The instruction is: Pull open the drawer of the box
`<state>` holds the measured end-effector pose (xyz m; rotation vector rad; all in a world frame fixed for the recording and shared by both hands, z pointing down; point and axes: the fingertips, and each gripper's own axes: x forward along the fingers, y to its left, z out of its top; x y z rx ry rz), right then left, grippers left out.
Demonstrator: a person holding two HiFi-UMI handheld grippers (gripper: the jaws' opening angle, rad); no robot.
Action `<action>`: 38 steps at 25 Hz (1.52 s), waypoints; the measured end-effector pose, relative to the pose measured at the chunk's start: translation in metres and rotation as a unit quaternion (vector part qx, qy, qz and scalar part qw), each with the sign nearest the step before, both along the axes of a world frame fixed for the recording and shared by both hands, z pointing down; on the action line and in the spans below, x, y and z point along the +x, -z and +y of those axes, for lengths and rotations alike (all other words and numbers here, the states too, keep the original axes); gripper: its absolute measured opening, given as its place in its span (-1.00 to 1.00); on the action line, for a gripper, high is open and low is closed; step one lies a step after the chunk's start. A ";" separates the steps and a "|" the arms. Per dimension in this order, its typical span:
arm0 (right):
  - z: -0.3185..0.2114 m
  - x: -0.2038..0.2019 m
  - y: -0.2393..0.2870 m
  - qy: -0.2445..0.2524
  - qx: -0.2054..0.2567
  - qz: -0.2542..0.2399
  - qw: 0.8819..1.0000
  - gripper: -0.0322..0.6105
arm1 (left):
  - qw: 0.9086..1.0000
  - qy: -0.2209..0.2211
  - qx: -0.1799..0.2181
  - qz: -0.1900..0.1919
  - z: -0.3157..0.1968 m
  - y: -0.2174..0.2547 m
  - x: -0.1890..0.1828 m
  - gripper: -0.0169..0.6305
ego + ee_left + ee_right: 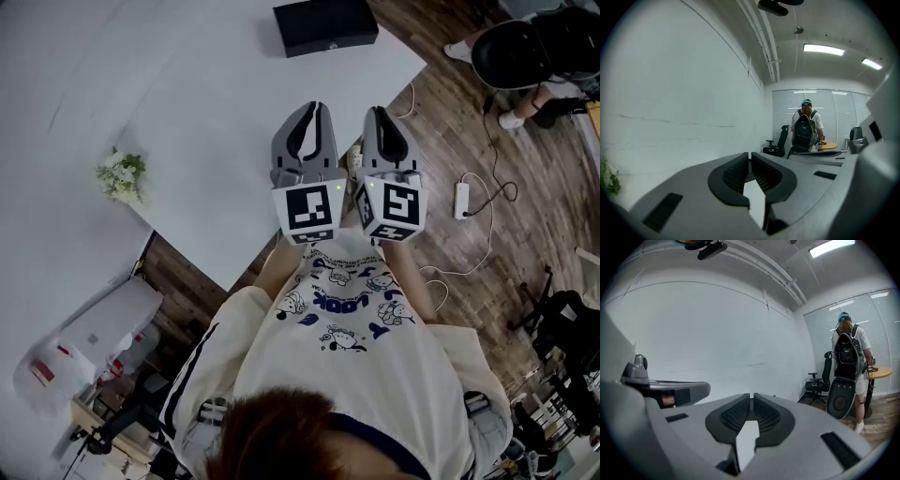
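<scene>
At the far edge of the white counter (187,94), head view: the box (325,25) is a flat black slab lying skewed. There is 1 small pale mark on its near face, too small to read, and the drawer seam can't be made out. Left tongs (313,111) and right tongs (380,114) are side by side over the counter's near corner, well apart from the box. A flower sprig (122,175) lies at the left.

Left gripper view: tongs (750,157) closed tip to tip and empty. A person with a backpack (805,131) stands behind.

Right gripper view: tongs (752,397) closed and empty, with the same backpack (847,357) in view. No legible text.
</scene>
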<state>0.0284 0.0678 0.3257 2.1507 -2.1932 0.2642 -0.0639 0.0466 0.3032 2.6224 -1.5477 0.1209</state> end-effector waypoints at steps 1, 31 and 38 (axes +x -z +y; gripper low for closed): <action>-0.007 0.003 -0.001 0.004 -0.001 0.000 1.000 -0.77 | 1.000 0.003 -0.002 0.000 -0.006 -0.001 0.003 -0.86; -0.172 0.075 -0.037 0.158 -0.054 0.004 0.986 -0.77 | 0.990 0.118 -0.081 -0.016 -0.147 -0.055 0.085 -0.85; -0.193 0.078 -0.054 0.182 -0.078 0.003 0.980 -0.77 | 0.985 0.134 -0.112 -0.011 -0.165 -0.076 0.090 -0.85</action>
